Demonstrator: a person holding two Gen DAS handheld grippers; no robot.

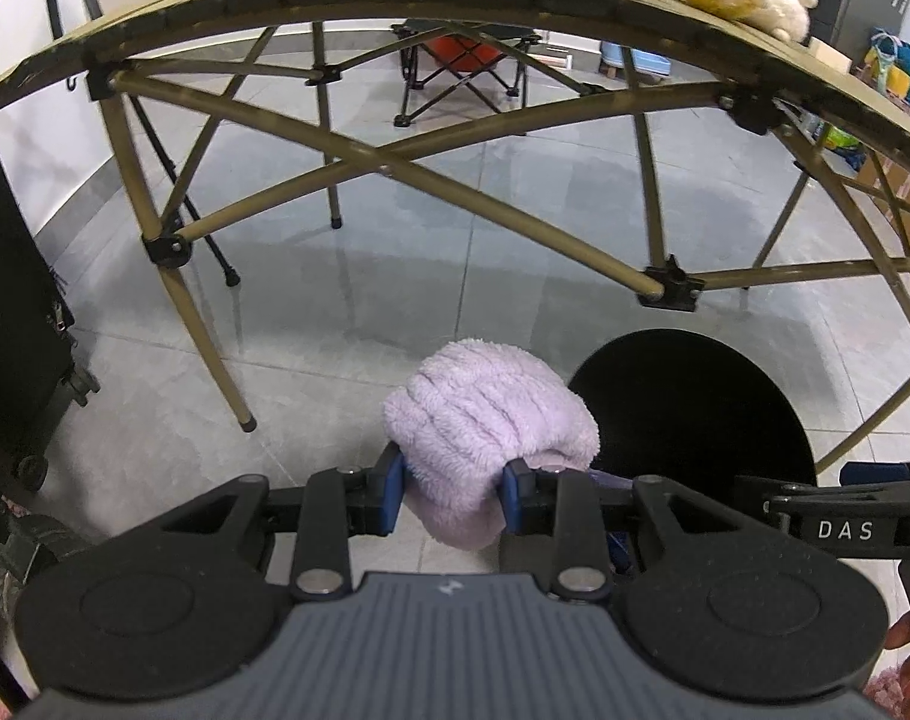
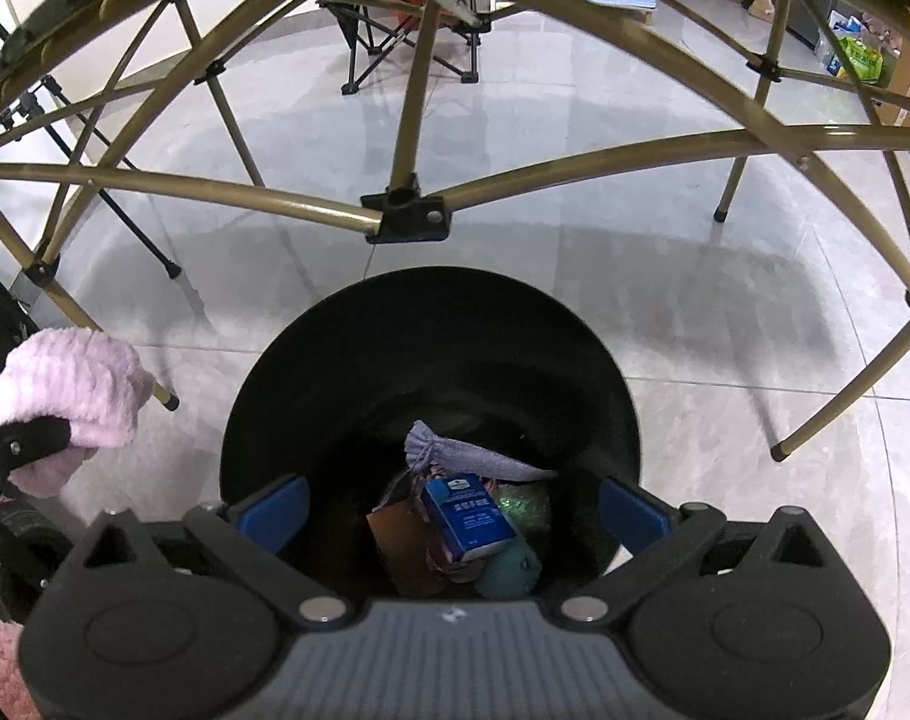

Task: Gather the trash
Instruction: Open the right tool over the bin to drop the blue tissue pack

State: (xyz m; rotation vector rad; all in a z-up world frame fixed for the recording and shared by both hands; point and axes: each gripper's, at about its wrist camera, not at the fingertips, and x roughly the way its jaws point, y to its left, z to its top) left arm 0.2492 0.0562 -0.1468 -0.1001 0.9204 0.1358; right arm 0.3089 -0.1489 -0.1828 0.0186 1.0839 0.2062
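Your left gripper (image 1: 453, 495) has its blue fingers (image 1: 390, 495) pinched nearly shut on a lilac fleece bundle (image 1: 490, 414), soft, ribbed and rolled into a plump lump that bulges well past the pads. It hangs above the grey tiled floor (image 1: 311, 312), not over the bin.

The black round bin (image 1: 694, 414) lies to the right of that bundle, close by, its mouth open upward. That is the relation the coming move turns on, in my judgement: carry the bundle rightward until it is over the opening.

Your right gripper (image 2: 452, 513) is directly above the bin (image 2: 431, 360), fingers (image 2: 275, 510) spread wide with nothing between them. Inside lie a blue printed carton (image 2: 469, 519), a pale grey-lilac knitted piece (image 2: 455, 456), a brown flat piece and something teal.

The left hand is the one holding the load; the right may need to clear the mouth. Olive metal struts of the folding counter (image 2: 407, 138) cross beyond the bin.
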